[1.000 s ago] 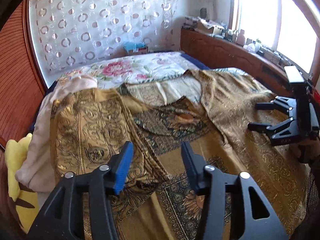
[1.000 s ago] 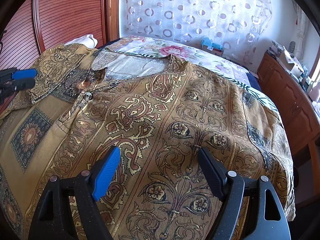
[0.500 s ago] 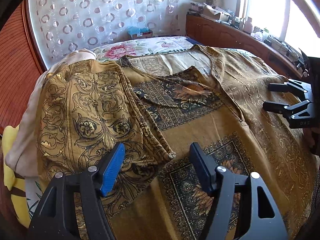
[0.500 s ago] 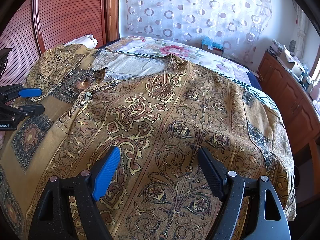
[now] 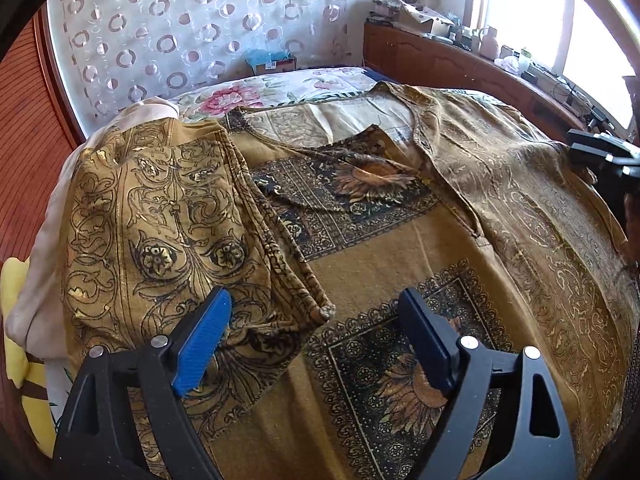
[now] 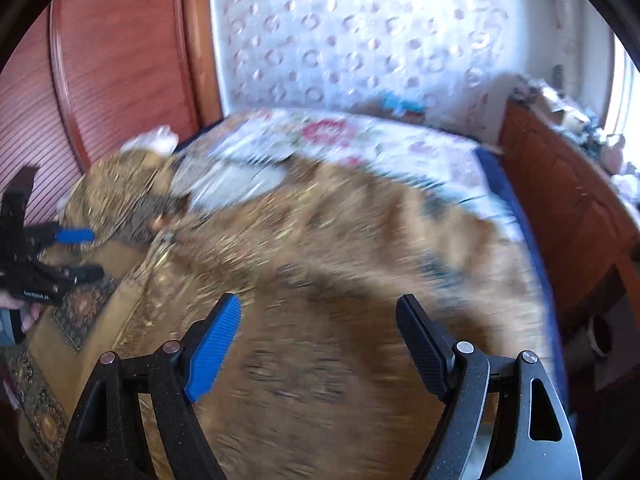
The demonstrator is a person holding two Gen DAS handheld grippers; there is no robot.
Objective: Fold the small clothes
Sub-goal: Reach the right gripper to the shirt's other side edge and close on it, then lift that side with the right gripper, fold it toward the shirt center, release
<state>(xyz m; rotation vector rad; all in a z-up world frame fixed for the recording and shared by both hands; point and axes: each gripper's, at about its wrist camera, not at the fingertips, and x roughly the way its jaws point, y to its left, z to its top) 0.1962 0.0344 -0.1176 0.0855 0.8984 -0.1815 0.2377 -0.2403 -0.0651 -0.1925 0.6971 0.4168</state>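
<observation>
Left tool [image 5: 316, 344] opening with nothing in it, right tool [image 6: 320, 340] wide and empty; I'd pinch the shirt [image 5: 400, 264] flap's loose corner low against the bed [image 5: 280, 84] so it folds flat.

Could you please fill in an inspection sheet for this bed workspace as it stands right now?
Surface: bed with floral sheet, mostly covered by the garment.
Job's things: gold patterned garment spread flat, neckline towards the curtain; its sleeve is folded in over the body.
Clutter: pale cloth and a yellow soft toy at the bed's edge beside the sleeve.
Grippers: left gripper over the sleeve's cuff, jaws opening, pads gripping nothing; right gripper open above the garment, its view blurred.
Cables: some on the window ledge, too small to detail.
Surroundings: circle-print curtain, wooden cabinet with boxes and bottles on top, wooden panelling.
</observation>
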